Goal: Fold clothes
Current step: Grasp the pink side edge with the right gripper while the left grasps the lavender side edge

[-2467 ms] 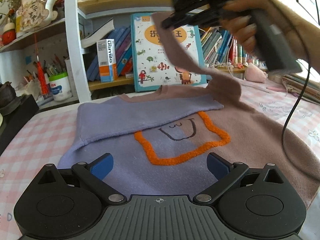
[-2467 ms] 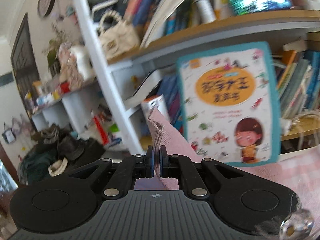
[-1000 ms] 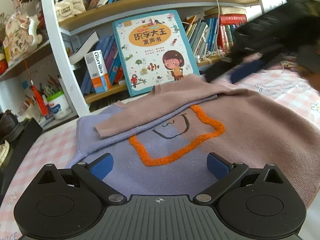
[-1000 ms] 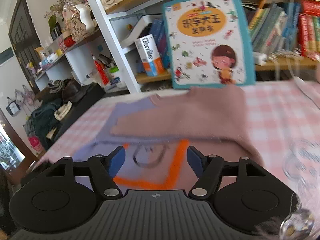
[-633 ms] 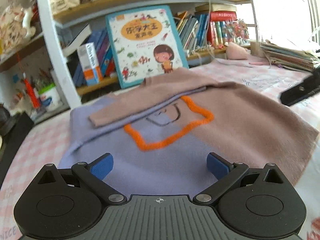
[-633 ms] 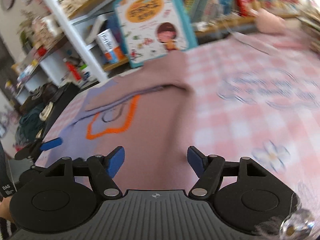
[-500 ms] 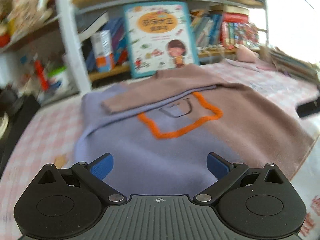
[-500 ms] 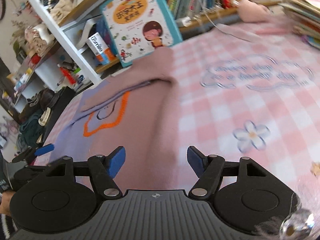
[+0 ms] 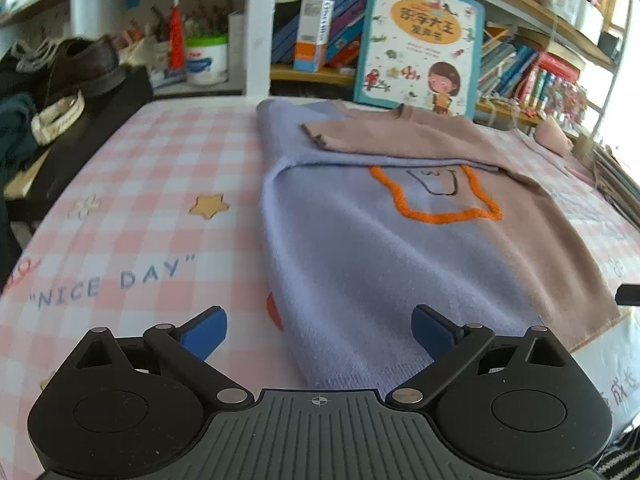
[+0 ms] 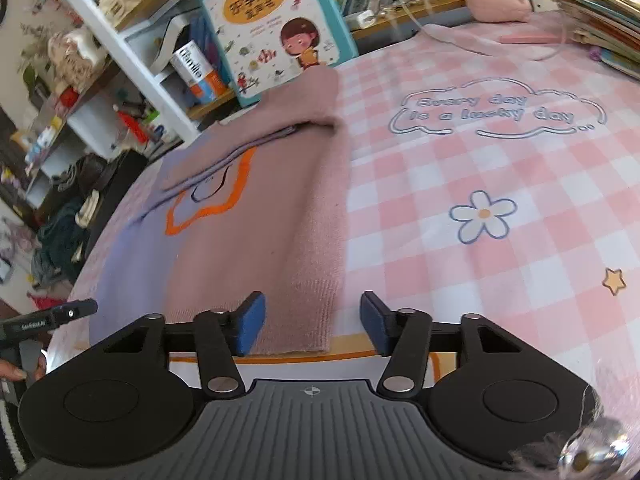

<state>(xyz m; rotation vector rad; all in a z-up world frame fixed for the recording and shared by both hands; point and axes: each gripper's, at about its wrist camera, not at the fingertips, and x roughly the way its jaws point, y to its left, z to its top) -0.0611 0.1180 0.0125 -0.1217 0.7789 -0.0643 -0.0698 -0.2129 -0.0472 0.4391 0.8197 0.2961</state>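
A lavender and dusty-pink sweater (image 9: pixel 380 248) with an orange outline on its chest lies flat on the pink checked tablecloth (image 9: pixel 152 200). Both sleeves are folded across its upper part, the pink one on top. My left gripper (image 9: pixel 318 334) stands open at the sweater's near-left hem corner, its blue pads either side of the lavender edge. In the right wrist view the same sweater (image 10: pixel 256 216) stretches away from me. My right gripper (image 10: pixel 312 328) is open at the pink hem's near-right corner, holding nothing. The other gripper (image 10: pixel 60 316) shows at the far left there.
A bookshelf (image 9: pixel 256 28) with books, jars and a large picture book (image 9: pixel 420 44) stands behind the table. A black case with shoes (image 9: pixel 72 80) sits at the left. Stacked books (image 10: pixel 600 8) and a pink plush (image 10: pixel 500 0) lie at the far right. The table's front edge (image 10: pixel 352 354) is just below my right fingers.
The right gripper let go of the pink sleeve, which now lies folded across the chest. Both grippers drew back to the sweater's bottom hem, left to the lavender corner, right to the pink corner.
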